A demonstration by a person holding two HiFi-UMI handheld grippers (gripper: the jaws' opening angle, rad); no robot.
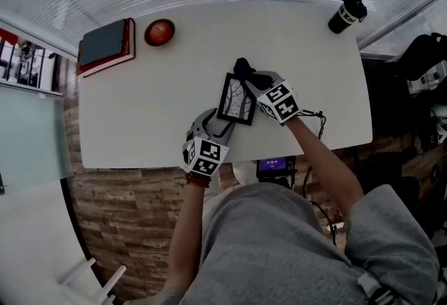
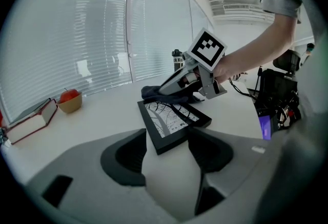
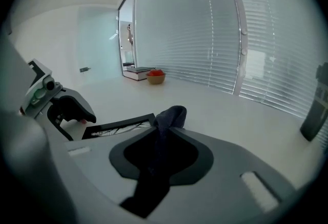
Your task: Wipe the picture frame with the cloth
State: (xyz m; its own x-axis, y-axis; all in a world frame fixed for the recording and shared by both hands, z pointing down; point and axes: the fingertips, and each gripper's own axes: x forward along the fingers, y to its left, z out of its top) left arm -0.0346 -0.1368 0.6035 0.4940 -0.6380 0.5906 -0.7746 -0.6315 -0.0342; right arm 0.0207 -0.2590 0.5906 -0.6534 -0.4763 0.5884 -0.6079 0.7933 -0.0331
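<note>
A black picture frame [image 1: 236, 98] with a tree drawing lies on the white table [image 1: 140, 115]. My left gripper [image 1: 218, 123] holds its near end, and in the left gripper view the frame [image 2: 169, 118] sits gripped between the wide-set jaws of the left gripper [image 2: 169, 137]. My right gripper [image 1: 255, 80] is shut on a dark cloth [image 1: 246, 70] at the frame's far end. In the right gripper view the cloth [image 3: 171, 114] runs between the right gripper's [image 3: 166, 133] jaws and sticks out past the tips, beside the frame [image 3: 120, 126].
A dark book with a red cover [image 1: 106, 44] and a red apple in a bowl [image 1: 159, 32] sit at the table's far left. A black tumbler [image 1: 347, 14] stands at the far right corner. Window blinds run behind the table. A device with a lit screen [image 1: 274, 167] sits below the near edge.
</note>
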